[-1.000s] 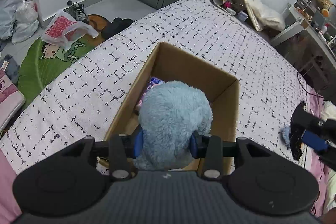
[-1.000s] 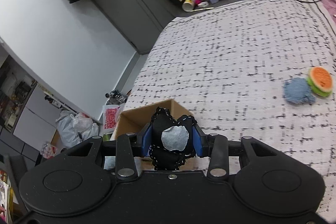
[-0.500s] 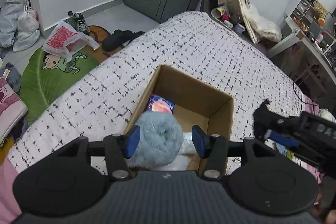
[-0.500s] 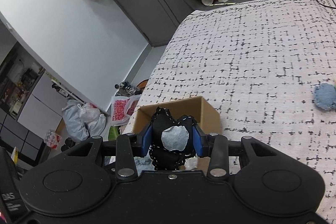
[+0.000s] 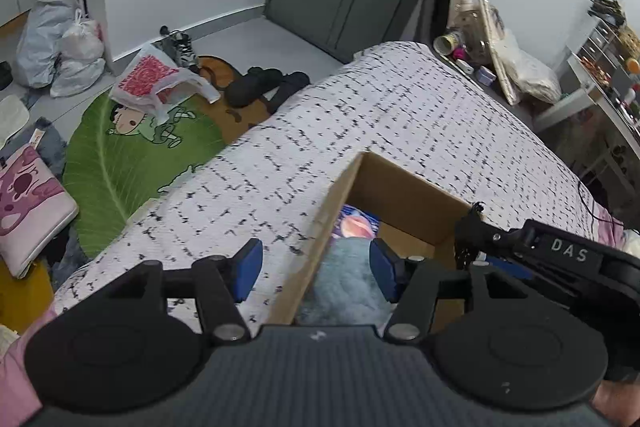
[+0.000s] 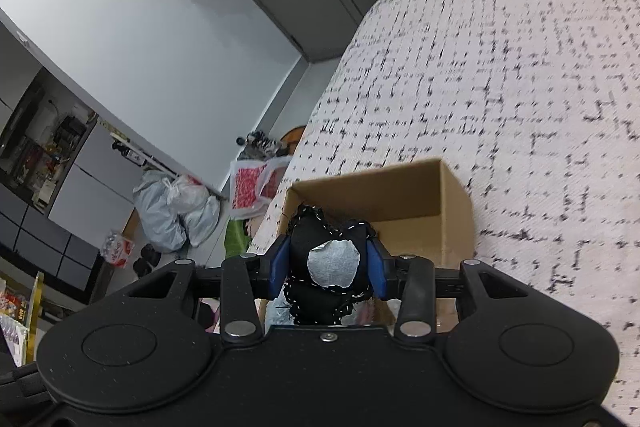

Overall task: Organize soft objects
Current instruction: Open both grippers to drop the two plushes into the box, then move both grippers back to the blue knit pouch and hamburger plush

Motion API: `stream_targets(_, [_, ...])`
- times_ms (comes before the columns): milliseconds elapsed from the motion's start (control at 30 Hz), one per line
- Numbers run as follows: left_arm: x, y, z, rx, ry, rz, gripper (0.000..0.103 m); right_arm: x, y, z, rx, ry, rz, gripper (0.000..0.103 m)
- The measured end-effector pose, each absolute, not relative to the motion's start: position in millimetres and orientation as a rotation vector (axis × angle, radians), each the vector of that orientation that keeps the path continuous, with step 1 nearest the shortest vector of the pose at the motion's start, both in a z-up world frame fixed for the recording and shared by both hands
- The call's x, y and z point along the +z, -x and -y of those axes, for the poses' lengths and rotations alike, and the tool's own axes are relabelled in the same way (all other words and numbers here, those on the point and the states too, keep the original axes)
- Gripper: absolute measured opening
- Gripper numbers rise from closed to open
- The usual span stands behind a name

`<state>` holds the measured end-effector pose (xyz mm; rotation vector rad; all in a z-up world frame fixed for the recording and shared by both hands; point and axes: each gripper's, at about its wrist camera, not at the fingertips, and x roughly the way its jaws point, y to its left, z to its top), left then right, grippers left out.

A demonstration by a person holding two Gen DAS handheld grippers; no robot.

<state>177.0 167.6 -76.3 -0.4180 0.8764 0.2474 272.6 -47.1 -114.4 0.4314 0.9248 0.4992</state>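
Note:
An open cardboard box (image 5: 404, 193) stands on the bed. A fluffy light-blue plush (image 5: 346, 277) lies inside it at the near end, beside a blue-and-orange item (image 5: 356, 225). My left gripper (image 5: 316, 269) is open and empty above the box's near left wall. My right gripper (image 6: 326, 267) is shut on a black soft toy with a grey patch (image 6: 330, 263), held over the box (image 6: 404, 193). The right gripper also shows in the left wrist view (image 5: 476, 247), at the box's right rim.
The bed has a white cover with black dashes (image 5: 420, 115). On the floor to the left lie a green leaf rug (image 5: 132, 155), a pink-printed plastic bag (image 5: 154, 83), white bags (image 5: 60, 43) and a pink cushion (image 5: 28, 203). A cluttered desk (image 5: 600, 83) stands right.
My left gripper has opened and let the blue plush drop into the box, then drawn back to the left. My right gripper has moved over the box with the black toy.

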Motion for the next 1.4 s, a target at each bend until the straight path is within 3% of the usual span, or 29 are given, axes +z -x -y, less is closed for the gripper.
stream_targets(167, [-82,-178,-174,0.258,0.415,-0.888,0.058,-124,-279,34,0.497,-0.388,-0.944,0.042])
stream_targets(333, [-86,-183,-169,0.25,0.405,-0.905,0.058,-126,-286,29,0.461,-0.338,-0.929,0.054])
stream_targets(400, [-87,-185,-164,0.239,0.393,-0.904,0.058,-122,-283,34,0.475,-0.364,-0.924,0.073])
stream_targets(467, [-86,-187,-158,0.224,0.372,-0.903,0.058,-117,-277,42,0.489,-0.384,-0.903,0.082])
stream_targets(767, [-76,-190,-141,0.21,0.389,-0.893,0.058,-95,-258,74,0.509,-0.327,-0.871,0.082])
stream_targets(800, [-74,-190,-137,0.208,0.381,-0.892,0.059,-93,-256,76,0.509,-0.318,-0.87,0.083])
stream_targets(867, [-70,-189,-131,0.202,0.38,-0.89,0.074,-90,-253,84,0.506,-0.302,-0.87,0.086])
stream_targets(967, [-65,-188,-119,0.215,0.36,-0.894,0.088,-84,-246,99,0.497,-0.283,-0.847,0.094])
stream_targets(1100, [-59,-185,-105,0.262,0.317,-0.902,0.092,-77,-236,123,0.476,-0.267,-0.81,0.103])
stream_targets(1400, [-40,-180,-65,0.187,0.292,-0.868,0.101,-60,-224,175,0.432,-0.287,-0.766,0.103])
